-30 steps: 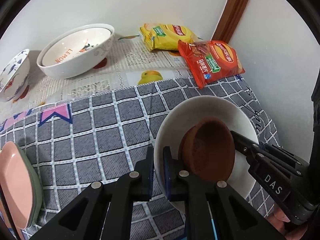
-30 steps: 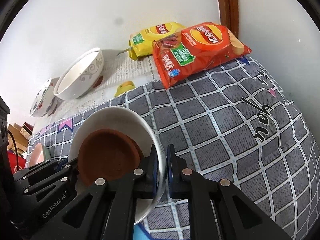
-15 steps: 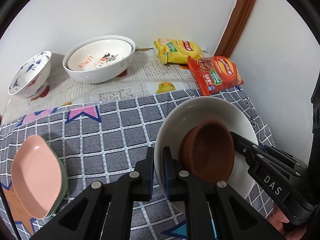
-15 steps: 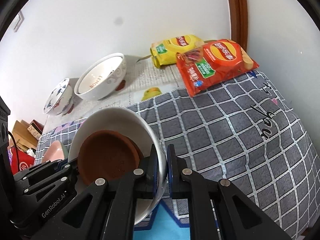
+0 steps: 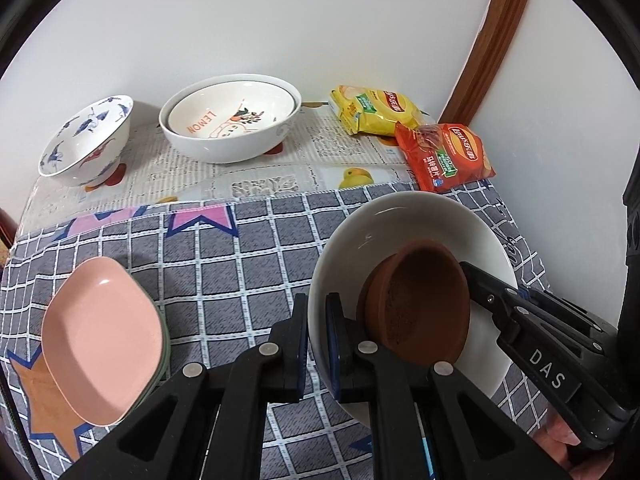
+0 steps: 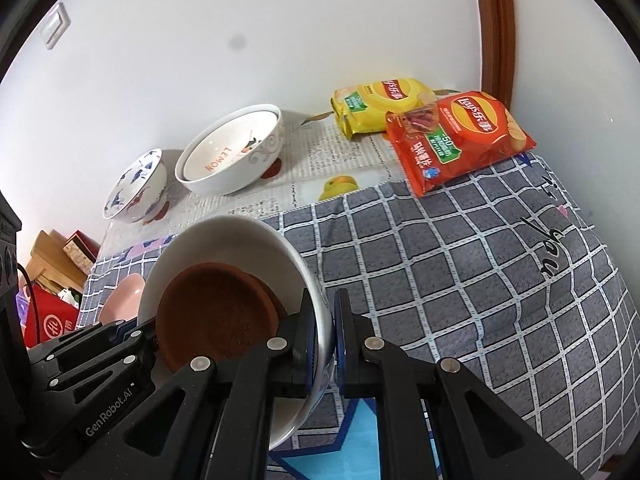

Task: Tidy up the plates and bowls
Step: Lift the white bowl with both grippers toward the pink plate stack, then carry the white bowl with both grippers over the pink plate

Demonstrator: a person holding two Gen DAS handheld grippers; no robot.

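A white bowl [image 5: 404, 224] with a brown clay dish [image 5: 420, 300] inside it is held above the checked cloth. My left gripper [image 5: 317, 340] is shut on its near left rim. My right gripper [image 6: 326, 340] is shut on its right rim; the bowl [image 6: 224, 240] and the brown dish [image 6: 216, 312] fill the lower left of the right wrist view. At the back stand two nested white bowls, the inner one marked LEMON [image 5: 230, 124], and a blue-patterned bowl [image 5: 86, 140]. A pink dish [image 5: 100, 340] lies on a green one at the left.
A yellow chip bag [image 5: 374, 116] and a red chip bag [image 5: 444, 156] lie at the back right corner by the wall. A wooden door frame [image 5: 488, 40] rises behind them. Boxes and a red bag [image 6: 52, 276] sit beyond the table's left edge.
Both grippers have risen and pulled back with the white bowl. More of the table shows, including the blue-patterned bowl and the whole pink dish.
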